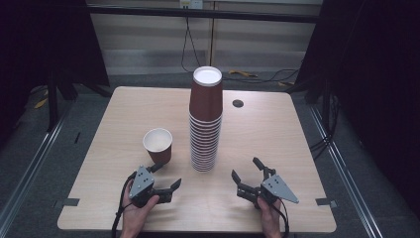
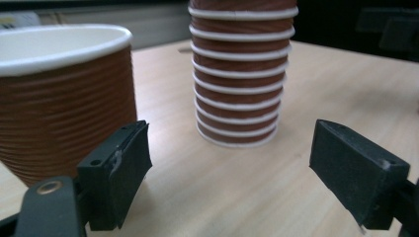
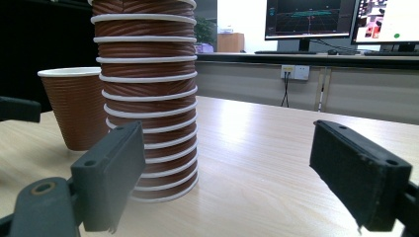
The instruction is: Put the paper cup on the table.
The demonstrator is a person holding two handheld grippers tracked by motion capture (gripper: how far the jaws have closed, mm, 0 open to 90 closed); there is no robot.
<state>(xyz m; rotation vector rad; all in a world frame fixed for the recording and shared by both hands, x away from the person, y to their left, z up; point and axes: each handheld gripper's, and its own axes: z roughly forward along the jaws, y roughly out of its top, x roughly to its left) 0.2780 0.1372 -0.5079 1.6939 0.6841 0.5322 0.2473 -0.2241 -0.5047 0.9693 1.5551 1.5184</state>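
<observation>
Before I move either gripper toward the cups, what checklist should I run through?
1. Left gripper jaws apart, nothing between them: ok.
2. Right gripper jaws apart, nothing between them: ok.
3. Single brown ribbed paper cup upright, mouth up, on the light wooden table: ok.
4. Tall stack of upside-down brown paper cups standing straight: ok.
5. Gap between single cup and stack: ok, they stand apart.
6. Left gripper clear of the single cup's wall: cannot tell, one jaw is very close.

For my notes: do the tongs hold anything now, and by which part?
Nothing is held. Both left tongs and right tongs stand open and empty; the single cup stands free.
</observation>
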